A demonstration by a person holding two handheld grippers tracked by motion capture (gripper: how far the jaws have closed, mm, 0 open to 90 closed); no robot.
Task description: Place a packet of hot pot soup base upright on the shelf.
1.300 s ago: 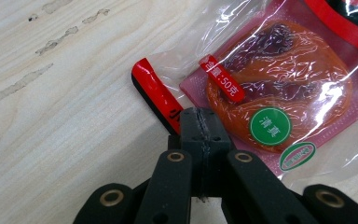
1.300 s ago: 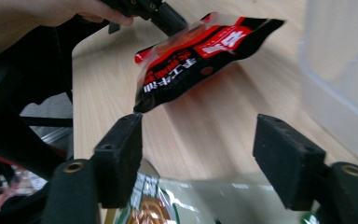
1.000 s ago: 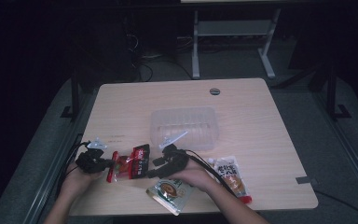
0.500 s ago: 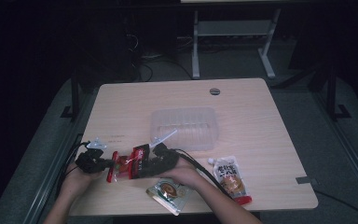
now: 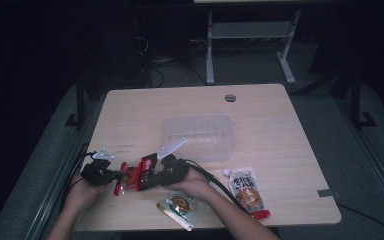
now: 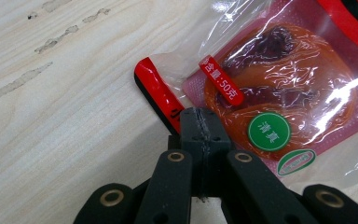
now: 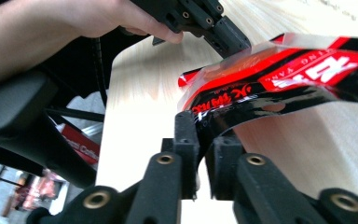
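Red snack packet [image 5: 136, 174] stretched between both tongs, left tongs [image 6: 200, 122] clamped on its corner, right tongs [image 7: 204, 135] just closed on its edge

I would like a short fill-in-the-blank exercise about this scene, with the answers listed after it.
1. Both grippers hold the same red snack packet, the left gripper at one end and the right gripper at the ____ end.
2. The clear plastic tray on the table is ____.
3. Beside the right forearm lies a pouch with a ____ cap.

Missing words: other; empty; white
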